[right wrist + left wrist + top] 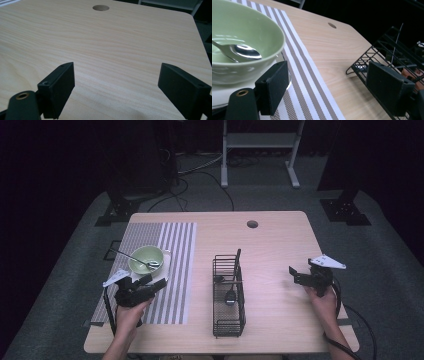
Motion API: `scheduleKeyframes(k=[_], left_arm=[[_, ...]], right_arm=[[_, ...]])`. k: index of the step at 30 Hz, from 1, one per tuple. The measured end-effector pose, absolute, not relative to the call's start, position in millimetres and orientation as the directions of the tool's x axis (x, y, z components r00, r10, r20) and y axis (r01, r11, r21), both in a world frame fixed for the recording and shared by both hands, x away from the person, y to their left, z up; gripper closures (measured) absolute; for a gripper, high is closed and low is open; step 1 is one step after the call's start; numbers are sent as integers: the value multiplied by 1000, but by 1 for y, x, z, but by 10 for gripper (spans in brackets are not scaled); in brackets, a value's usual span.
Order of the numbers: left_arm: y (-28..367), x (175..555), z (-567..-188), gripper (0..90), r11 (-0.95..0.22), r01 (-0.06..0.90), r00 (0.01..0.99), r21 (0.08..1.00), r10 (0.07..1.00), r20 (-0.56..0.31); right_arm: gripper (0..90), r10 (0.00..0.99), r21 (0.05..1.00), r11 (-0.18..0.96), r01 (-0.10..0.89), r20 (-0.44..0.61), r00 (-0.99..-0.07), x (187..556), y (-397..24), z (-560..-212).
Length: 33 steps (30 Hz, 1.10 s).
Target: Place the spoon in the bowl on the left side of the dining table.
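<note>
Nearest to us, two forearms rise from the bottom edge of the high view, each hand wrapped around a gripper's body. Our left hand [131, 312] carries the left gripper [156, 282] low over the striped placemat [175, 270], angled up and to the right, its tips just beside the green bowl [146, 258]. Its jaws stand wide with nothing between them; in the left gripper view one black pad [274, 85] sits close against the bowl's [249, 35] base, though we cannot tell whether it touches. A metal spoon [242, 51] lies inside the bowl, handle leaning out over the rim toward the far left. The bowl rests on a white napkin on the placemat, well apart from the black wire cutlery basket [229, 295] at mid-table, which holds dark utensils.

Our right hand [322, 297] holds the right gripper [294, 274] near the table's [275, 245] right edge, pointing left, jaws spread wide over bare wood [112, 50].
</note>
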<state>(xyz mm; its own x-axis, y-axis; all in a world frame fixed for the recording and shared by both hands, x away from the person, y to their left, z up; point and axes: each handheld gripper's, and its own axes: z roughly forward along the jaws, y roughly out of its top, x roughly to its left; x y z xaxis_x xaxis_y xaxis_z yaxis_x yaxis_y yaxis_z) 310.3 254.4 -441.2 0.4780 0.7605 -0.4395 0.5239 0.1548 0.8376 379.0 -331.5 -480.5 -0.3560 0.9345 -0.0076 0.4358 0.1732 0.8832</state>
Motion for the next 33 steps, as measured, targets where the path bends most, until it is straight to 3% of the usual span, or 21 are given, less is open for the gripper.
scheduleKeyframes(k=[33], left_arm=[[228,300,-454,144,-3,536,545,844,765,-343]], right_arm=[[129,933,888,175,426,-12,-360,377,-332,-481]])
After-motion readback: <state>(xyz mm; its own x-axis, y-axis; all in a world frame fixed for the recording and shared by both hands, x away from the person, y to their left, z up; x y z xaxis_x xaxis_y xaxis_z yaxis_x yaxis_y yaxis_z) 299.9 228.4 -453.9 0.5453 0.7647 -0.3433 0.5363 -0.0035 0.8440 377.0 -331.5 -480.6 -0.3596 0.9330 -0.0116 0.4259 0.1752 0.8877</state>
